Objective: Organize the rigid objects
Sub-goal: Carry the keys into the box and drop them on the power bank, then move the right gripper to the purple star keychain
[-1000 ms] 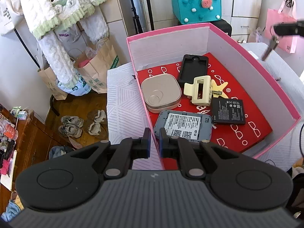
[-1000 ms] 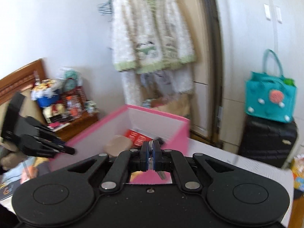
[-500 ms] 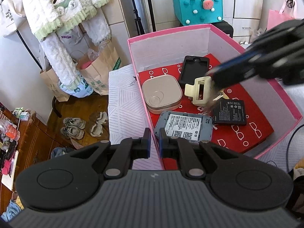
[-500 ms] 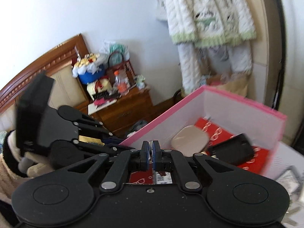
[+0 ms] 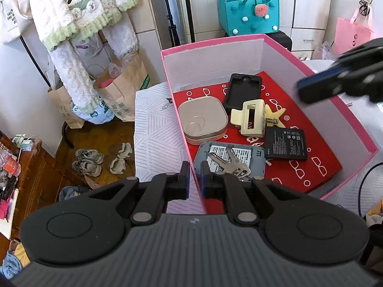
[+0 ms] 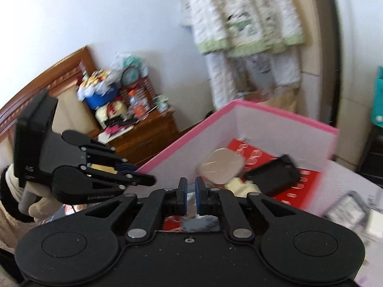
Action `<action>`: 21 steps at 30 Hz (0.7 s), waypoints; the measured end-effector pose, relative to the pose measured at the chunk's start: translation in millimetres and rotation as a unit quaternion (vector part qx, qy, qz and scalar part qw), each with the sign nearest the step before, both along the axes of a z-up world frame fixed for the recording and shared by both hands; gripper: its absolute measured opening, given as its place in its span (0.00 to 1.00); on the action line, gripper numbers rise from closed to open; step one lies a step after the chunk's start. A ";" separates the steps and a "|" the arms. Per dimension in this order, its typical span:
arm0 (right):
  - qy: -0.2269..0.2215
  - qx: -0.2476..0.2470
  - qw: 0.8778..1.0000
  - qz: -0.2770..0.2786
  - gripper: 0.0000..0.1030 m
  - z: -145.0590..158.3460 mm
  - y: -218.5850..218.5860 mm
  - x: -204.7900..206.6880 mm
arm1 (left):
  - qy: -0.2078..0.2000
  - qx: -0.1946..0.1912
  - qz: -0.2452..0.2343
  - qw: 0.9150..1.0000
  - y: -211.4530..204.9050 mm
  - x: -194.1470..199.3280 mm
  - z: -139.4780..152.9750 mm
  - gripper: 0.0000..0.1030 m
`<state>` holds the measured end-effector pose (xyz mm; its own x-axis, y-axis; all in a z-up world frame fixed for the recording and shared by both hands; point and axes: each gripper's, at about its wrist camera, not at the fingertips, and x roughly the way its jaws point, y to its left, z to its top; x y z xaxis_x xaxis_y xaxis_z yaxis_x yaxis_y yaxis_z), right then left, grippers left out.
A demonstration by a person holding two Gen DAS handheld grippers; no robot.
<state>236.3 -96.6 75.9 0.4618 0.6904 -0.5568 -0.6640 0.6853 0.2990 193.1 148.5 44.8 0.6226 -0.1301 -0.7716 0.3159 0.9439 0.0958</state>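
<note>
Silver keys [image 5: 228,163] are dropped on the grey gadget [image 5: 251,154] at the near end of the pink box [image 5: 210,45], which is pinched by the left gripper [image 5: 194,179], so the empty, opening right gripper [image 6: 190,199] is best pulled straight away.

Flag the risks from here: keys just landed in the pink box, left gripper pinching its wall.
1. The keys lie loose on the grey device, partly under the left gripper, which is shut on the pink box wall; tilting the box could slide them.
2. The right gripper, jaws opening and empty, hangs blurred over the right wall and could knock it.
3. The hair clip overlaps the battery and phone case; further drops may stack unstably.
</note>
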 end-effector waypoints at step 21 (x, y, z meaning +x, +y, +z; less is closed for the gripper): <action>0.098 -0.069 0.958 -0.261 0.42 -85.1 -150.7 -24.3 | -0.005 -0.012 0.000 1.000 3.5 -2.1 -1.8 0.08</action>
<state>211.9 -247.4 -9.2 0.6007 0.3077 -0.7379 -0.1603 0.9506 0.2659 191.0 152.1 43.0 0.6295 -0.1492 -0.7625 0.3157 0.9458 0.0756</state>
